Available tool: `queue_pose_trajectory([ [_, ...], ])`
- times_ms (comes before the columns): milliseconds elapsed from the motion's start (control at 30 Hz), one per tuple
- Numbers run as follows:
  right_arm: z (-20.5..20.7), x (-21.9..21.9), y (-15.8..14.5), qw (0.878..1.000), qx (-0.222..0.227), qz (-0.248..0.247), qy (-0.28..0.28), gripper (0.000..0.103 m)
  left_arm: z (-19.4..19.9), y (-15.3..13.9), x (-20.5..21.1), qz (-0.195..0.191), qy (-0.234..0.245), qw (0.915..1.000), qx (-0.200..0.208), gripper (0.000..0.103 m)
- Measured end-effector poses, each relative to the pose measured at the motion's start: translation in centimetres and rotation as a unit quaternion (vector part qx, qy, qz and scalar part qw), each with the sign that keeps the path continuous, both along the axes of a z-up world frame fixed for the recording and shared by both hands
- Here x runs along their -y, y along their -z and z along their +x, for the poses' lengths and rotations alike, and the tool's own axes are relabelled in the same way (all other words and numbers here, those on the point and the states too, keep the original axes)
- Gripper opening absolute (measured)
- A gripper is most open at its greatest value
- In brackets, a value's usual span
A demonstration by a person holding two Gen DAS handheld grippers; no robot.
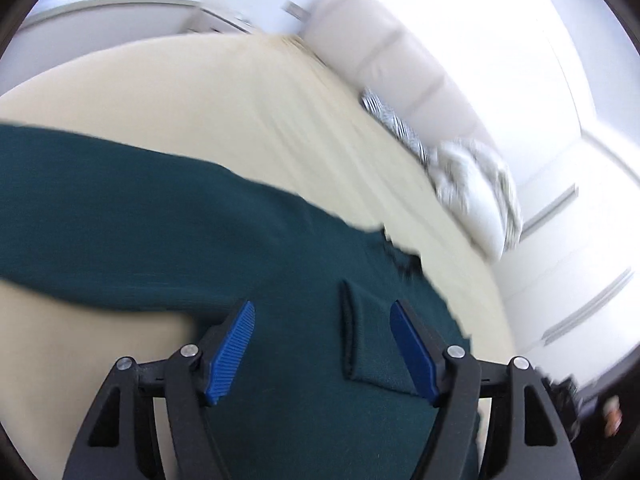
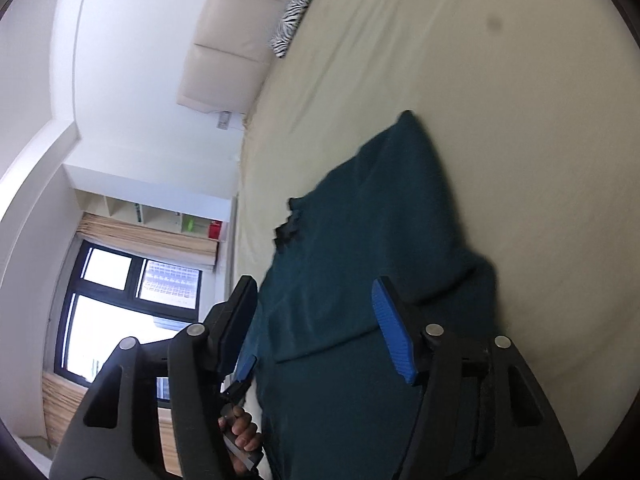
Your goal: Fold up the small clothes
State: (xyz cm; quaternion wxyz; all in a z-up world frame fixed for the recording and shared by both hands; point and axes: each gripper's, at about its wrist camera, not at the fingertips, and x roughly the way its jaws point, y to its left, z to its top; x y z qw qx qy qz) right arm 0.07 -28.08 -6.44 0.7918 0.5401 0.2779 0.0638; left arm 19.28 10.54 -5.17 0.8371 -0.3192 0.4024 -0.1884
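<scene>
A dark teal knit garment [image 1: 168,224] lies on the cream bed sheet [image 1: 208,88]. A sleeve cuff [image 1: 372,344] is folded over the body and lies between the left gripper's blue pads. My left gripper [image 1: 322,344] is open just above the garment. In the right wrist view the same garment [image 2: 372,248] lies partly folded, with a layer edge running across it. My right gripper [image 2: 316,328] is open above that fold. The other gripper's blue pad [image 2: 245,368] and a hand show at the lower left of that view.
A padded cream headboard [image 1: 384,48] stands behind the bed, with a zebra-print pillow [image 1: 394,120] and a pale bundle of bedding [image 1: 476,188] against it. White wardrobe doors [image 1: 580,240] are at the right. The right wrist view shows a window [image 2: 132,312] and shelves [image 2: 160,212].
</scene>
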Motion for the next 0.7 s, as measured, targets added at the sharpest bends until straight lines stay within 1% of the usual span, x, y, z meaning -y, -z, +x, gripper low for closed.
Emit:
queue_pose_trajectory([
  [67, 0.7, -3.3, -1.4, 0.999, 0.013, -0.010, -0.032, 0.062, -1.7, 0.4, -6.2, -0.037, -0.068, 0.9969, -0.013, 0.074],
  [100, 1.3, -5.0, -1.7, 0.999, 0.018, -0.006, -0.046, 0.062, -2.3, 0.7, -8.4, -0.048, -0.095, 0.9942, -0.017, 0.074],
  [133, 2.1, -7.1, -1.9, 0.998, 0.022, 0.001, -0.063, 0.062, -3.0, 1.2, -11.4, -0.061, -0.130, 0.9894, -0.023, 0.074],
  [167, 2.9, -8.8, -2.0, 0.997, 0.022, 0.004, -0.078, 0.062, -4.0, 2.0, -15.0, -0.078, -0.176, 0.9808, -0.033, 0.074],
  [200, 3.4, -10.4, -2.2, 0.995, 0.023, 0.007, -0.092, 0.062, -4.6, 2.8, -17.4, -0.092, -0.206, 0.9734, -0.042, 0.074],
  [233, 4.1, -12.2, -2.2, 0.994, 0.023, 0.010, -0.106, 0.062, -5.2, 3.6, -19.8, -0.107, -0.237, 0.9642, -0.054, 0.074],
  [267, 4.7, -13.8, -2.1, 0.993, 0.021, 0.015, -0.118, 0.062, -6.0, 4.6, -22.6, -0.124, -0.273, 0.9516, -0.068, 0.073],
  [333, 5.7, -16.7, -1.9, 0.990, 0.014, 0.020, -0.141, 0.062, -7.0, 5.4, -25.6, -0.143, -0.313, 0.9360, -0.073, 0.071],
  [400, 6.6, -19.1, -1.7, 0.988, 0.009, 0.018, -0.155, 0.062, -7.2, 6.3, -27.5, -0.173, -0.334, 0.9232, -0.078, 0.063],
  [467, 7.4, -21.2, -1.2, 0.986, 0.001, 0.027, -0.166, 0.062, -6.7, 7.0, -28.4, -0.202, -0.352, 0.9100, -0.086, 0.063],
  [533, 7.9, -22.7, -1.0, 0.985, -0.003, 0.026, -0.169, 0.062, -5.3, 7.3, -28.6, -0.204, -0.355, 0.9076, -0.092, 0.063],
  [567, 7.9, -23.3, -1.0, 0.985, -0.005, 0.023, -0.169, 0.062, -4.7, 7.7, -28.6, -0.206, -0.360, 0.9049, -0.095, 0.063],
  [667, 8.2, -24.3, -0.6, 0.985, -0.007, 0.029, -0.167, 0.062, -3.3, 8.2, -29.2, -0.227, -0.383, 0.8897, -0.101, 0.063],
  [700, 8.1, -24.3, -0.5, 0.986, -0.008, 0.029, -0.165, 0.062, -3.0, 8.3, -29.6, -0.229, -0.391, 0.8856, -0.101, 0.061],
])
